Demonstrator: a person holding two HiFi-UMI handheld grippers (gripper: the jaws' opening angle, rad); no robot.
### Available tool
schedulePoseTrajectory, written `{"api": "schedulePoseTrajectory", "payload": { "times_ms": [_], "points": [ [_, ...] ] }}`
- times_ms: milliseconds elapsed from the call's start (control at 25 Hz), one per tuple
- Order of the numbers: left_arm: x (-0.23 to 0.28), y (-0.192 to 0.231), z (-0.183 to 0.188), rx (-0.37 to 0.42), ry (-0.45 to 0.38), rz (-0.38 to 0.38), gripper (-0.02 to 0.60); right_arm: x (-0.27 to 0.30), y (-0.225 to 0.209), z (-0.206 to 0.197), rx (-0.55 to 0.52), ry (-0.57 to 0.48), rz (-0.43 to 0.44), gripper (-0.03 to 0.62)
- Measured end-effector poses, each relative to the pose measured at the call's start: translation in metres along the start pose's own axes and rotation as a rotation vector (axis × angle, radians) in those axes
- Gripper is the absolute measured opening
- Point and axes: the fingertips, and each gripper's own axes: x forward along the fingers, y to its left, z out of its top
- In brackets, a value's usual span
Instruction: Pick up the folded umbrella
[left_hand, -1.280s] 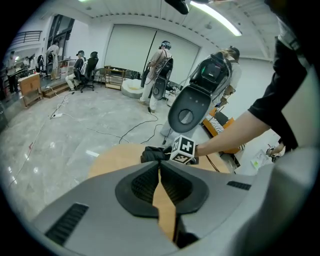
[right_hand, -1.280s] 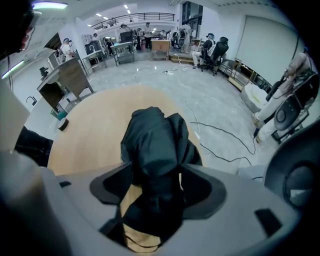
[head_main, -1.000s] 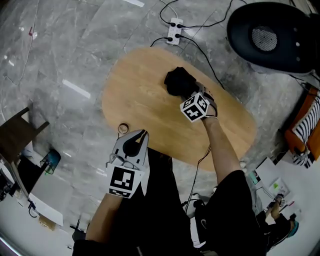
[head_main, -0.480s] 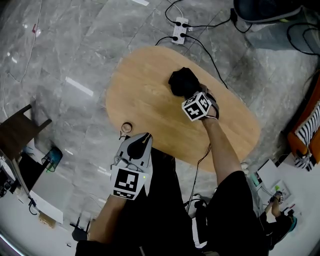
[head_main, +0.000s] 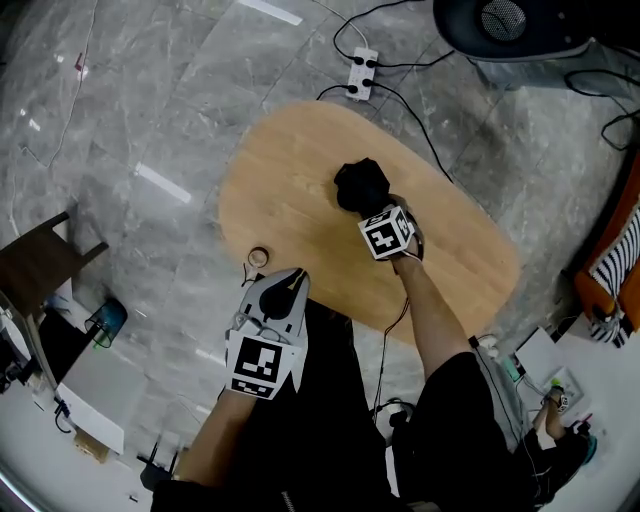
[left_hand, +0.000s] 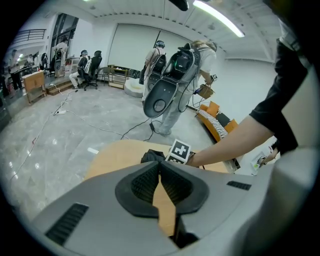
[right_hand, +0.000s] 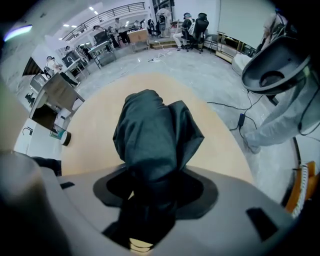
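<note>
The folded umbrella (head_main: 360, 183), a bundle of dark fabric, lies on the oval wooden table (head_main: 290, 190). My right gripper (head_main: 374, 206) points steeply down over its near end. In the right gripper view the umbrella (right_hand: 155, 130) fills the gap of the right gripper (right_hand: 150, 195), whose jaws are closing around it. My left gripper (head_main: 292, 276) hangs by the table's near edge, apart from the umbrella. In the left gripper view the left gripper (left_hand: 160, 167) is shut with nothing in it, and the umbrella (left_hand: 151, 156) shows beyond.
A small ring-shaped roll (head_main: 258, 257) sits at the table's near left edge. A power strip (head_main: 361, 62) with cables lies on the floor beyond the table. A dark round chair (head_main: 510, 25) stands at the far right, a brown stool (head_main: 40, 260) at the left.
My right gripper has rolled and shifted a little left, down onto the umbrella's near end. The left gripper has stayed put.
</note>
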Motion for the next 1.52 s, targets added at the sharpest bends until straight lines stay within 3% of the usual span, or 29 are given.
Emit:
{"api": "schedulePoseTrajectory", "payload": {
  "times_ms": [520,920,1520],
  "points": [
    [-0.023,-0.02,0.019,0.024,-0.064,0.017,0.025,-0.072,0.021,0.015,0.102,-0.162,0.024,0.232],
    [-0.052,-0.036,0.024,-0.007,-0.097,0.025,0.025,-0.141,0.05,0.008,0.212,-0.276,0.03,0.232],
    [-0.104,-0.054,0.019,0.137,-0.121,-0.093,0.025,-0.245,0.131,-0.006,0.381,-0.468,-0.04,0.232]
  ]
}}
